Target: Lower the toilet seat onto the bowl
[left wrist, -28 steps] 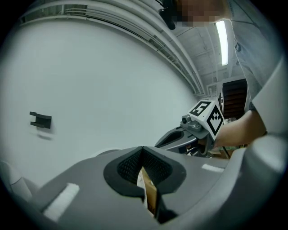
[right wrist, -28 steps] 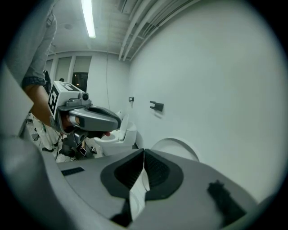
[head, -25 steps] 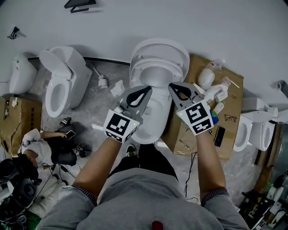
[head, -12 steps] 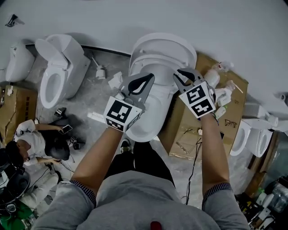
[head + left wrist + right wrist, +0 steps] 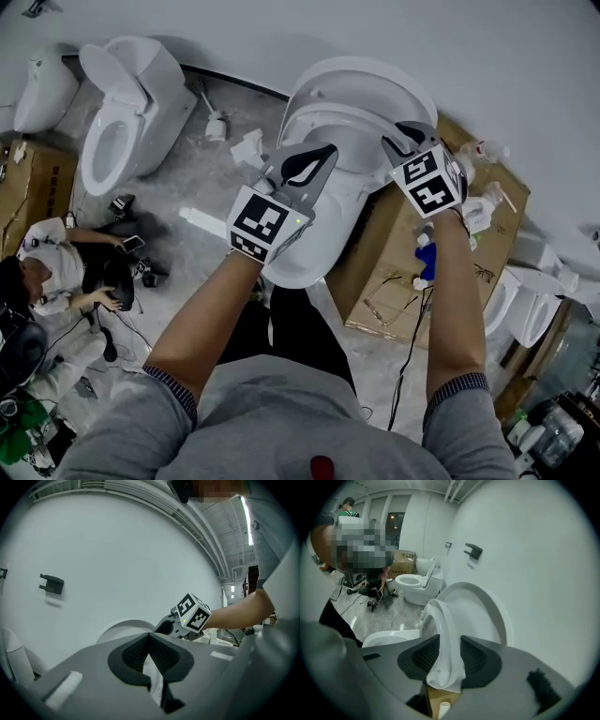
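Note:
The white toilet stands in the middle with its lid back against the wall. Its seat is tilted up off the bowl. My right gripper is at the seat's right rim. In the right gripper view the seat rim runs between the jaws of the right gripper, which are opening, in front of the lid. My left gripper hovers over the bowl's left side, shut and holding nothing. In the left gripper view the left gripper points at the wall.
A second toilet stands at the back left, with a toilet brush beside it. Flattened cardboard with bottles lies to the right, and more toilets stand beyond it. A person sits on the floor at left among cables.
My right gripper has moved up and right to the seat's rim, and its jaws have opened round it. The left gripper stays shut over the bowl. The head view has swung.

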The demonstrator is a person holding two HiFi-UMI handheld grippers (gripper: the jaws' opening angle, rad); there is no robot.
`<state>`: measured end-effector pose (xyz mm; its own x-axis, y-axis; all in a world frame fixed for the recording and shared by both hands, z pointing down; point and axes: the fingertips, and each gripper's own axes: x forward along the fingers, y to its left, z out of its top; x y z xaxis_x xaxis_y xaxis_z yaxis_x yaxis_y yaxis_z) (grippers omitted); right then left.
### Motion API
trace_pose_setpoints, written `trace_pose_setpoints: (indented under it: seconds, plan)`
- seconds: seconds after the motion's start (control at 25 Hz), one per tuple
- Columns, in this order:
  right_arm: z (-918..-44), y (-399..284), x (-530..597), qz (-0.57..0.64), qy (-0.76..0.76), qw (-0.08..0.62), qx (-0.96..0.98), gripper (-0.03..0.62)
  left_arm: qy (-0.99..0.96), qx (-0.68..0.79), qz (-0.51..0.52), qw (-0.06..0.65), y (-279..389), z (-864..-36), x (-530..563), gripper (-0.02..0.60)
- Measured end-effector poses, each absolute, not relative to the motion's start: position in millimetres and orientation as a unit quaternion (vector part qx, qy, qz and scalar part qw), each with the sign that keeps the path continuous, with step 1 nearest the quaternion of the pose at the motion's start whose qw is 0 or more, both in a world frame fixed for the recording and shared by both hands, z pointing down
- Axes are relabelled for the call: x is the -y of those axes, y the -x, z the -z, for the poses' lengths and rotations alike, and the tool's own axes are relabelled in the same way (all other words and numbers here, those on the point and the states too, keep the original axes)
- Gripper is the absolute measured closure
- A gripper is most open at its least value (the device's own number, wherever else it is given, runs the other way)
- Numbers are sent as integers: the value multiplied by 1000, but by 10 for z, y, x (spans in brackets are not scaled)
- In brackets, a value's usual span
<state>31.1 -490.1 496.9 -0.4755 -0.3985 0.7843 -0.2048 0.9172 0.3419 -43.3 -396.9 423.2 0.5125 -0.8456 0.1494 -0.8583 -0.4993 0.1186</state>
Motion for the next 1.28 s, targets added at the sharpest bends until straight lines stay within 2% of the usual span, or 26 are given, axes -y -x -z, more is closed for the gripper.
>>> trace_pose_setpoints:
  seconds: [0.4, 0.48, 0.6, 1.28]
  plan:
    - [-5323, -264, 5079, 86, -140, 523, 836, 445, -857, 503, -31, 108, 514, -4365, 4024, 574]
    - [-5338, -252, 5101, 92, -138, 525, 835, 497, -856, 504, -33, 112, 529, -4409, 4009, 574]
    - [-5324, -239, 5106, 115, -131, 535, 827, 508, -854, 506, -37, 116, 555, -4450, 3979, 574]
    - [-5276, -256, 4570, 106, -136, 546, 820, 500, -863, 490, -26, 118, 518, -4413, 3586, 574]
